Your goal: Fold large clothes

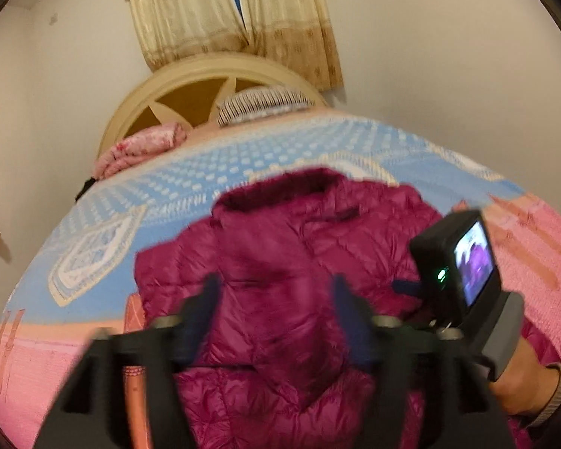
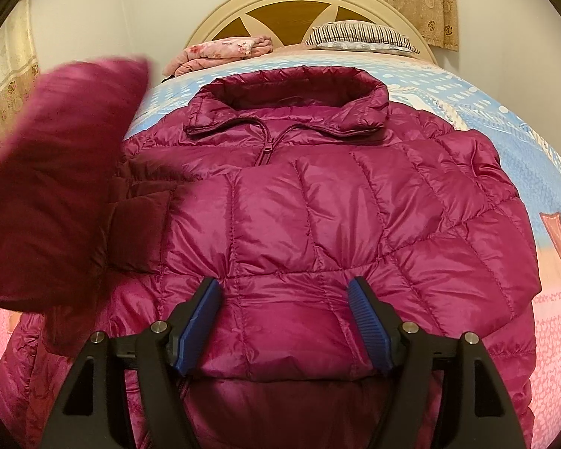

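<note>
A magenta quilted puffer jacket lies front up on the bed, collar toward the headboard, its right sleeve folded across the chest. Its left sleeve is raised and blurred in the air at the left of the right wrist view. My right gripper is open, its blue pads either side of the folded sleeve's cuff area, just above the fabric. My left gripper is open over the jacket, blurred by motion, nothing between its fingers. The right gripper's body with its screen shows at the right in the left wrist view.
The bed has a blue and pink patterned bedspread. A folded pink blanket and a striped pillow lie by the round cream headboard. Curtains hang behind on the wall.
</note>
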`<state>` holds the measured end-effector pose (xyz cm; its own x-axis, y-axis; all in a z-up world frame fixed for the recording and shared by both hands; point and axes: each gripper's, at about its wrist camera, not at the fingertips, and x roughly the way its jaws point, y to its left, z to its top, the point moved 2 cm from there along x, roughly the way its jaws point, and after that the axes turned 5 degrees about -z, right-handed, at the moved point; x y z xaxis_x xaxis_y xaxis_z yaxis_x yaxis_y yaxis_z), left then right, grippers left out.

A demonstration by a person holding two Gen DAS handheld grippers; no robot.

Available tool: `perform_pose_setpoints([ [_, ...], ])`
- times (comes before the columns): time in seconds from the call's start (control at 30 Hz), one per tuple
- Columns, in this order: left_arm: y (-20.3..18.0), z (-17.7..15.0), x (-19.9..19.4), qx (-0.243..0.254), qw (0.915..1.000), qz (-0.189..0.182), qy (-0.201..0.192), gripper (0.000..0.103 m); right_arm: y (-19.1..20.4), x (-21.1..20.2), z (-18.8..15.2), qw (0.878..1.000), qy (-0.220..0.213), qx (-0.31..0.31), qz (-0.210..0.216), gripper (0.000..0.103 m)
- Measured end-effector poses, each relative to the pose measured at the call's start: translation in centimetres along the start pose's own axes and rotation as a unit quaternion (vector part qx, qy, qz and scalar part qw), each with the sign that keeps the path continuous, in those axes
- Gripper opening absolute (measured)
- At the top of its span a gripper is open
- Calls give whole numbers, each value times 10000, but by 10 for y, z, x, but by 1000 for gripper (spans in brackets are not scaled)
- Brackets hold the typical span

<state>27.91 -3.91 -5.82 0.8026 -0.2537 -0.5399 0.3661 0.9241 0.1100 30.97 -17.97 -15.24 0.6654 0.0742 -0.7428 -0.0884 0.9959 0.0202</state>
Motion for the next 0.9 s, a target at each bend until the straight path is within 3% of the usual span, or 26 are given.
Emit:
perform_pose_setpoints([
  [0.1,8,9,-18,-108,9995,-76,-295,82,0,1,0,10000,1,-1,-6,72],
  [0.2,23,9,-10,-214,9988,351,-260,95,-1,1,0,10000,3,-16,-21,72],
  [0.3,41,-1,26,-324,9959,837,121,95,-2,1,0,10000,-2,-13,-21,73],
  [0.4,53,-18,69,-458,9915,1056,600,95,-2,1,0,10000,-4,-11,-13,73],
  [0.5,53,-37,102,-519,9885,1005,1000,95,-4,-1,0,9999,-21,75,64,73],
  [0.6,50,-52,114,-638,9867,956,1147,95,-20,-15,2,9985,45,457,301,73],
  [0.8,55,-57,113,-858,9876,676,1124,96,-50,-78,17,9939,-630,870,-236,72],
  [0.9,58,-58,114,-910,9875,634,1120,97,-24,-83,37,9965,-662,516,-28,58],
])
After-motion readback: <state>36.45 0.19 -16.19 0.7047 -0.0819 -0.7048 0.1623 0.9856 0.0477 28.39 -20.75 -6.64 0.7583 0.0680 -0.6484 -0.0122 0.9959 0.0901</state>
